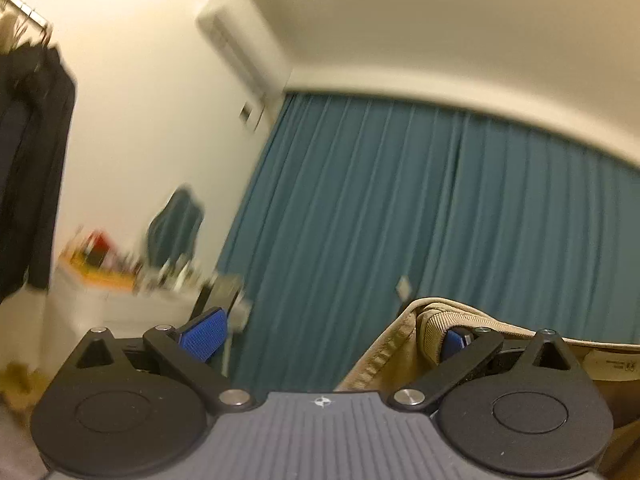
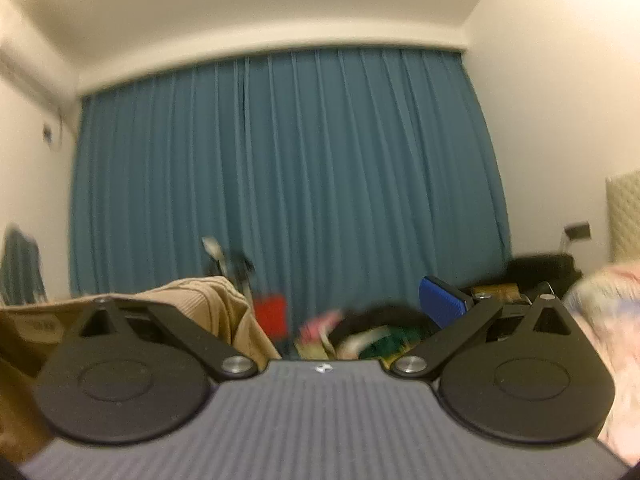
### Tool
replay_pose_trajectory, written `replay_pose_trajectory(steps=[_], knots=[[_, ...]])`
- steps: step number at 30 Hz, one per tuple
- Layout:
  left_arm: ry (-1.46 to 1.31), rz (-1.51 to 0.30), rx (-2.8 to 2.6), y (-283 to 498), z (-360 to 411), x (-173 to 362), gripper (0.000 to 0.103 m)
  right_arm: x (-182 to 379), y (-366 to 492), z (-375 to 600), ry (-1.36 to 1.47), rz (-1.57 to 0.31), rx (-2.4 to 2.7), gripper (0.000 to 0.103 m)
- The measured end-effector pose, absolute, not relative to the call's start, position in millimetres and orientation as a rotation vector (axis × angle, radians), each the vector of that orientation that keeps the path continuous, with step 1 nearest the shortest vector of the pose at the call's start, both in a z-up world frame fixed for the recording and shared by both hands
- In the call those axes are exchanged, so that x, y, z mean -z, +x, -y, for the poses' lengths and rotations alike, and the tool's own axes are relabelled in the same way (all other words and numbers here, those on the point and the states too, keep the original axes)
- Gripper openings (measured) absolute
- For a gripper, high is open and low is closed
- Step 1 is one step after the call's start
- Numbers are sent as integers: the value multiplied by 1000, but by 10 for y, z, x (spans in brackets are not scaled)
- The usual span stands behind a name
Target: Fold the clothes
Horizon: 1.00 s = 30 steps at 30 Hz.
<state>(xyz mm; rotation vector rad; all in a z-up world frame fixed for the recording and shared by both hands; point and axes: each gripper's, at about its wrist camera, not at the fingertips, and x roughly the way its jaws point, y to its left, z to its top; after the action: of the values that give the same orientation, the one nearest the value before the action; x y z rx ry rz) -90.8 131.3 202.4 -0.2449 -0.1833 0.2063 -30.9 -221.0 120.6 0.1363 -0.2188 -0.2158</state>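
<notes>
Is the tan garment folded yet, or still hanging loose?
Cannot tell. The tan garment drapes over one finger of each open gripper, lifted before the curtain; most of it is out of view.

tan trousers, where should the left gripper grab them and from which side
Probably the ribbed waistband edge of the tan trousers, coming from the left: the left gripper is open, its right finger already tucked into that fold, and the thick stitched band should resist slipping.

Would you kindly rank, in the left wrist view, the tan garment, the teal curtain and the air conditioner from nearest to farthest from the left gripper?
1. Tan garment: draped over the right finger of the left gripper.
2. Teal curtain: straight ahead, across the room.
3. Air conditioner: high on the left wall, near the ceiling; only slightly farther than the curtain.
</notes>
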Motion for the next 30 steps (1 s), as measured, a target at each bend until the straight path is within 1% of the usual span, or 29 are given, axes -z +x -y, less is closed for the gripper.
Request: replay_pose_trajectory(steps=[4, 7, 11, 14, 16, 19, 22, 26, 30], knots=[[-238, 300, -167, -1200, -1318, -2905, 103, -2081, -658, 2229, 126, 327, 195, 103], [-223, 353, -145, -1403, -1288, -3500, 103, -2621, -978, 2205, 85, 398, 204, 103], [-219, 362, -95, -1524, -1228, -4078, 103, -3094, -1210, 2287, 69, 417, 199, 103], [-204, 331, -71, -1468, -1146, -4276, 103, -3259, -1220, 2378, 63, 387, 201, 103], [-194, 283, -61, -1320, -1093, -4272, 103, -3271, -1126, 2444, 54, 353, 208, 103], [-200, 181, -38, -839, -1035, -4071, 103, -3155, -830, 2548, 51, 278, 217, 103], [-200, 80, -26, -285, -951, -3795, 103, -2965, -349, 2654, 55, 179, 217, 103], [-182, -20, -50, 770, -893, -3296, 103, -2605, 599, 2746, 45, 55, 244, 103], [-176, -82, -102, 1900, -707, -2649, 103, -2138, 1715, 2872, 46, -30, 267, 103]])
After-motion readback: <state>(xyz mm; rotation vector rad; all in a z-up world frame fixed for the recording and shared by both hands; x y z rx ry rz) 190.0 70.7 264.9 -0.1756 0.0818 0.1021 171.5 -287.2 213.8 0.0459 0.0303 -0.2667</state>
